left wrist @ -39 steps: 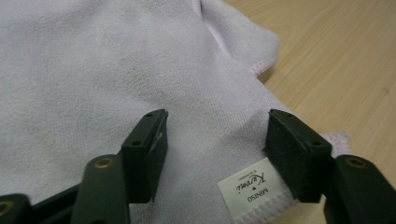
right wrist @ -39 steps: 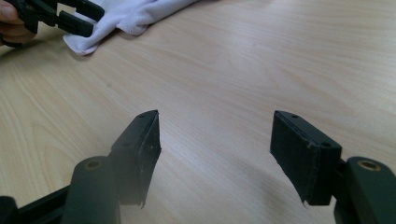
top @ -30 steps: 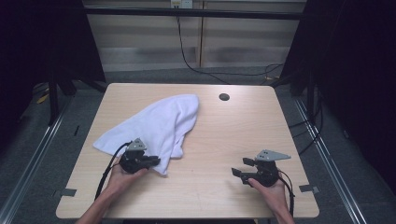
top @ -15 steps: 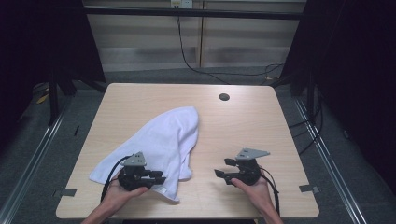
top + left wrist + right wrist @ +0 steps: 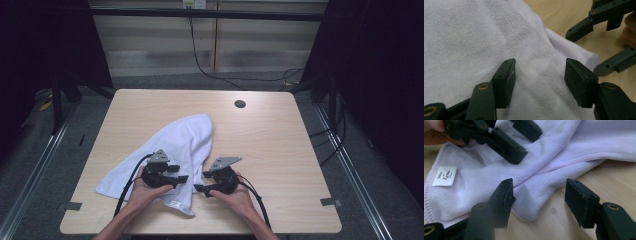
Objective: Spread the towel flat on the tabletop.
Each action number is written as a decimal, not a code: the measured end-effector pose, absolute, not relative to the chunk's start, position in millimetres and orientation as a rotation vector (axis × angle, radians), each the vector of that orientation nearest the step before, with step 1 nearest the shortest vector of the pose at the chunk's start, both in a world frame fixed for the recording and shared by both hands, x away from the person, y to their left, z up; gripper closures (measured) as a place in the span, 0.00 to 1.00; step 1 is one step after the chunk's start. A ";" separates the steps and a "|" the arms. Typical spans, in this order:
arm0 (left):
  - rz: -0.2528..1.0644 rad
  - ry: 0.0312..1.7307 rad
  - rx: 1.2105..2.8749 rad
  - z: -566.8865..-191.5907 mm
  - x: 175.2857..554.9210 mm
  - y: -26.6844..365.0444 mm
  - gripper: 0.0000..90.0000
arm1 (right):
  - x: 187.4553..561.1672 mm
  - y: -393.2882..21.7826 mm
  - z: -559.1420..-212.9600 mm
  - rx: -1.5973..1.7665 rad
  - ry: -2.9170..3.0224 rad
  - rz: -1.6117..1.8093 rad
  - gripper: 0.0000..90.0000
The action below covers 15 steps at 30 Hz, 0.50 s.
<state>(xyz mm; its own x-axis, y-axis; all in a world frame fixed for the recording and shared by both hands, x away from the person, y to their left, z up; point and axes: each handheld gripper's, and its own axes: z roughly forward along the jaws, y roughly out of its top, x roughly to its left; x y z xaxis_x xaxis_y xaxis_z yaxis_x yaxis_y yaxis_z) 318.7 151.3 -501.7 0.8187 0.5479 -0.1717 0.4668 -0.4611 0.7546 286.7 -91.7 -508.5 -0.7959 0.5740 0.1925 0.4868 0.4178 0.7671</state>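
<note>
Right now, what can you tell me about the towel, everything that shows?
The towel is white, soft terry-like cloth with a stitched hem and a small white label near one corner. It lies crumpled and partly folded on the table, running from its middle toward the near left. The left gripper is over it with jaws open astride the cloth; the right gripper is open at a folded edge. Neither has clamped it.

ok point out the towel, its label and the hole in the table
towel (image 5: 182,140), high view, middle of the white cloth
label (image 5: 445,175), right gripper view, centre of the white tag
hole (image 5: 240,104), high view, dark round opening near the far edge
</note>
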 end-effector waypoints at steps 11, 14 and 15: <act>0.122 0.720 2.003 -474.9 316.9 185.4 0.98 | 284.5 -109.2 -494.8 0.949 2.461 1.295 0.92; 0.113 0.756 1.972 -469.2 319.5 201.0 0.99 | 287.4 -132.6 -481.3 1.010 2.380 1.342 0.92; 0.108 0.757 1.966 -470.3 319.8 201.4 0.99 | 287.5 -139.4 -476.7 1.019 2.358 1.356 0.92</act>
